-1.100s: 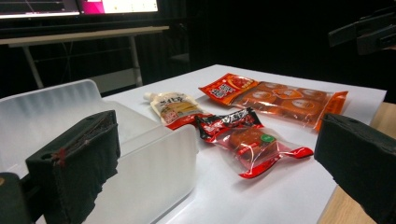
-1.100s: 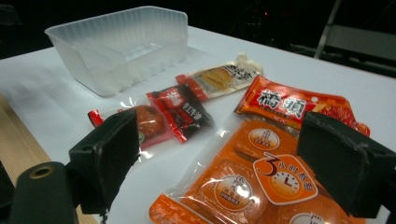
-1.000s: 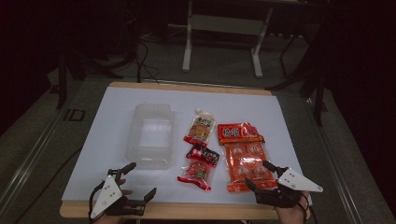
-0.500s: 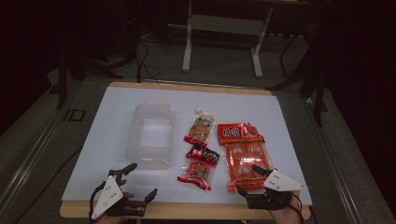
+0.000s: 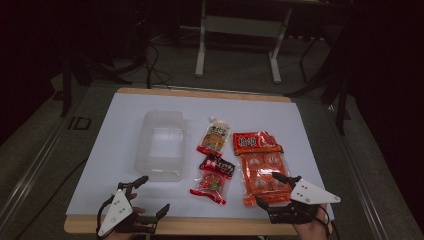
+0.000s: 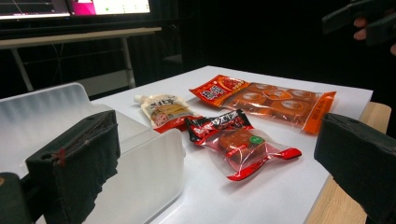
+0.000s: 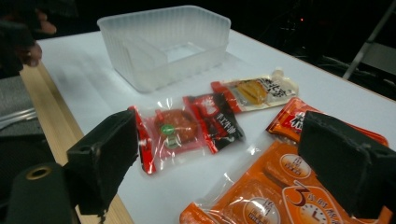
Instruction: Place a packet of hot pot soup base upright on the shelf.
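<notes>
**Right gripper lines up on the orange packet**

The right gripper hovers over the near end of the orange packet, jaws spread wide and holding nothing. The left gripper waits, jaws wide and bare, near the clear tub. Likely next: lower, close on the packet's edge, carry it to the tub.

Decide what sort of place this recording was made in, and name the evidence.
Probably a lab or recording studio: a white-topped wooden table in a dark room, lit computer monitors behind, black cables trailing on the floor.
</notes>
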Tool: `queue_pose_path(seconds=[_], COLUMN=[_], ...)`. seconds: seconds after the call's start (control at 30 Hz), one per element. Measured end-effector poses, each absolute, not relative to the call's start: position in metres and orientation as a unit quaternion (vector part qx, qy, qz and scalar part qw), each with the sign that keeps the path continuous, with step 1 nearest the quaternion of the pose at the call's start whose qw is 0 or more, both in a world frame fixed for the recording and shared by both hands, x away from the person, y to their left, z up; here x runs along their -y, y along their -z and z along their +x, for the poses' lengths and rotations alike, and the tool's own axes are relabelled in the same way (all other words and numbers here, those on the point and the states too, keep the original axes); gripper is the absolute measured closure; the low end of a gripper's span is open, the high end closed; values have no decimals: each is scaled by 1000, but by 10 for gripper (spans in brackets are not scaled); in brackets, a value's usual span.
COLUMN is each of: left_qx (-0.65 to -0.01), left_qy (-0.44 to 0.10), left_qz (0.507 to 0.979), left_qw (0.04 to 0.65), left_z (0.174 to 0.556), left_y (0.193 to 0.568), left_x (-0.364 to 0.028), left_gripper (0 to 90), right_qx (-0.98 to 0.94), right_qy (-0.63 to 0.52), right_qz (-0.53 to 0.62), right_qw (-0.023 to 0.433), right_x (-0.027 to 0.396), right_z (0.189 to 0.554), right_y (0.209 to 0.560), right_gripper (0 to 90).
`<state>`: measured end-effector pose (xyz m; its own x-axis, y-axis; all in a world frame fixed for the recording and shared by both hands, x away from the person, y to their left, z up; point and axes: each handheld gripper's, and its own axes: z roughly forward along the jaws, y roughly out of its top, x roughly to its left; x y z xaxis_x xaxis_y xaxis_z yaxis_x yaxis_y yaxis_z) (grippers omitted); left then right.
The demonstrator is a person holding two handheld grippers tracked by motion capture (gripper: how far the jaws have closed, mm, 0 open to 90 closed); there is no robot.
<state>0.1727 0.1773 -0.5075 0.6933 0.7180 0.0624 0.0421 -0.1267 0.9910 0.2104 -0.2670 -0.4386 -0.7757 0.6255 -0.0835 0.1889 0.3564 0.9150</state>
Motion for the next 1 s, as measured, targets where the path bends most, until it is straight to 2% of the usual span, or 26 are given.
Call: queue_pose_path(seconds=[0.33,0.53,1.0], left_qx=[-281,-286,-293], left_qy=[-273,-261,-260], left_qz=[688,685,683], left_qw=[611,617,616], left_z=[173,172,173], left_y=[507,506,505], left_x=[-179,-179,-181], left_gripper=[8,8,7], right_qx=[-771,-765,-745], right_qy=[-534,-528,-542], right_qz=[259,248,272], right_qw=[233,274,278], right_x=[276,276,279], right_z=[215,221,253], right_y=[409,392,371], right_gripper=[112,109,105])
